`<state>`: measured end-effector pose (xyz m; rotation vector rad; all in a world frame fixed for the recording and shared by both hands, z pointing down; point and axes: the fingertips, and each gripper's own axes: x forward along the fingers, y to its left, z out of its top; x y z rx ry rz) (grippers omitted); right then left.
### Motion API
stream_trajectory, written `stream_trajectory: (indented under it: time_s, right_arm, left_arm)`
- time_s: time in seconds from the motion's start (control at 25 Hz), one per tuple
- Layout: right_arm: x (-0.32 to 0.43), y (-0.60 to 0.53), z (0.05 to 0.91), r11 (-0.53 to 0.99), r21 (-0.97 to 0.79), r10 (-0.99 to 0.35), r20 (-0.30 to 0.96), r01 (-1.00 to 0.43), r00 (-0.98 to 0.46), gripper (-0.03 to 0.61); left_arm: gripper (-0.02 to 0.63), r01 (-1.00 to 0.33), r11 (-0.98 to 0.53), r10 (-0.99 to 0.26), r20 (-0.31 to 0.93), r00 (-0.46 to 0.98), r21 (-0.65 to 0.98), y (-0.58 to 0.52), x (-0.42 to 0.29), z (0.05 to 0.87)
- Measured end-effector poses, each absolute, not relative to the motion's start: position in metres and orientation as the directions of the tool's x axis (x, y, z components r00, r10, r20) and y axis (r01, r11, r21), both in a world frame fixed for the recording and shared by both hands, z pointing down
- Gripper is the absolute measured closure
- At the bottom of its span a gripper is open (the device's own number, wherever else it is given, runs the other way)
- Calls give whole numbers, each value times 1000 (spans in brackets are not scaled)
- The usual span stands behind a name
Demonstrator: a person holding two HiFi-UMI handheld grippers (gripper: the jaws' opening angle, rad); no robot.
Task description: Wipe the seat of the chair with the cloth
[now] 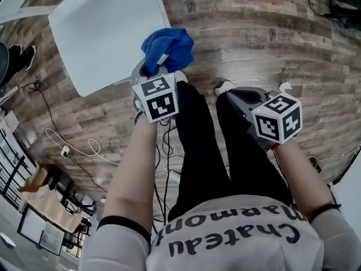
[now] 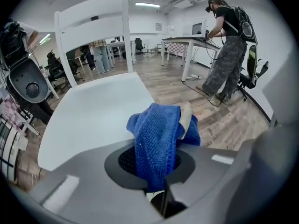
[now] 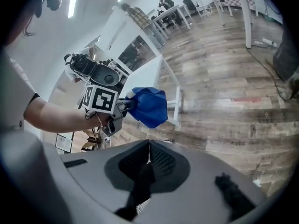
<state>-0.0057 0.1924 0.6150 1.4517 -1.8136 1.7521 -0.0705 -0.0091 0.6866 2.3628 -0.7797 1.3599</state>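
Standing over a white chair (image 1: 107, 33), the person is holding both tools out ahead of their legs. The chair is sitting at about ten o'clock from them on a wood-plank floor (image 1: 271, 33), its seat (image 2: 93, 115) showing bare and its slatted back (image 2: 91, 17) rising on the far side. The left gripper (image 1: 153, 72) is clamping a blue cloth (image 1: 167, 48) between its jaws. The cloth is bunching up at the gripper's twelve o'clock, just beside the seat's near right corner, and I cannot tell whether it is touching the seat. At about three o'clock of it, apart from the chair, the right gripper (image 1: 237, 96) is hovering over the floor with its jaws closed together and nothing between them. Far across the room, another person (image 2: 229, 45) is standing at a white table (image 2: 187, 42).
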Motion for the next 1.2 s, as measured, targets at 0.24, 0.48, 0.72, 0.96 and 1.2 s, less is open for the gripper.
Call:
stream_trajectory:
  time_s: [0.24,0.48,0.72,0.96,1.2]
  right_arm:
    - [25,199,562,-176,-592,-550,722,-786,-420,563]
    - [77,146,489,-101,-416,-638,724,-904,-263,563]
    - [104,54,366,36,-398,-823,509,-917,-253,565]
    - [80,18,214,200,-330,-912,280,-922,-298,564]
    - [49,-11,66,363,-182,-924,54,-914,-378,563]
  left_arm:
    - [566,-667,-734,-267,847,459,130,13,-44,643]
    - [566,-720,-631,-296,769,567,288,7,-5,550]
    - [566,-677,-663,-401,612,682,320,-18,6,412]
    - [565,-618,-704,-482,403,778,351,-17,-5,250]
    - [565,-635,-732,-608,183,773,249,-29,-27,96]
